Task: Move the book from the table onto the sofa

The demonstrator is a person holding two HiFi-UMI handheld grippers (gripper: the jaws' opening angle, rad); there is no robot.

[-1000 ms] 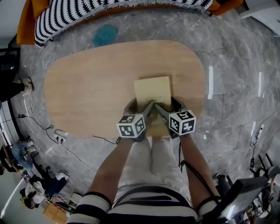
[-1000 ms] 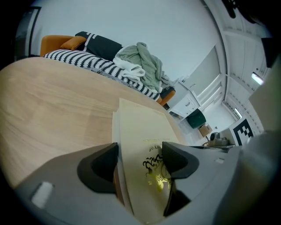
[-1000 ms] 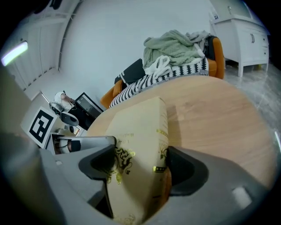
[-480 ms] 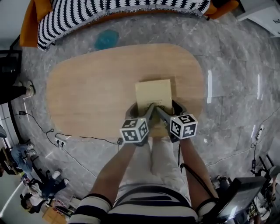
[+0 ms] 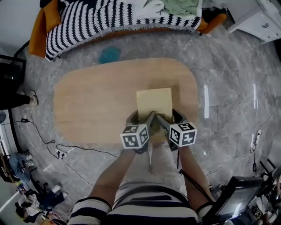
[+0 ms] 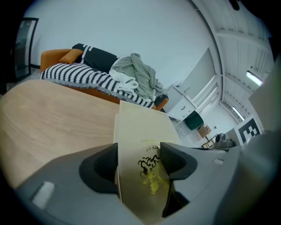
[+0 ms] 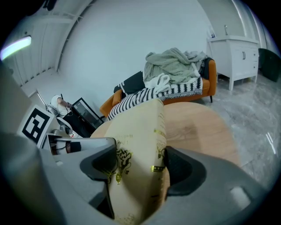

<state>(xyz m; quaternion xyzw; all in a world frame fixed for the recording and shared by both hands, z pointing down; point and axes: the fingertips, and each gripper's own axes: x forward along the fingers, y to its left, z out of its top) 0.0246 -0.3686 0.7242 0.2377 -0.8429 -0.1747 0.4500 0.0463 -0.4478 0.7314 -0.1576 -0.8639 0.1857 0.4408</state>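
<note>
A pale cream hardcover book with gold lettering (image 5: 153, 102) is held by both claws over the near edge of the oval light-wood desk (image 5: 96, 101). The left claw (image 5: 141, 117) pinches the book's near left corner. Its jaws have just been closing, with the cover between them. The right claw (image 5: 169, 117) pinches the near right corner, pads pressed on cover and spine. Beyond the desk's far side, well apart from the book, stands an orange sofa (image 5: 37, 30). It carries a black-and-white striped throw (image 5: 109, 19) and a crumpled grey-green cloth (image 5: 182, 6).
</note>
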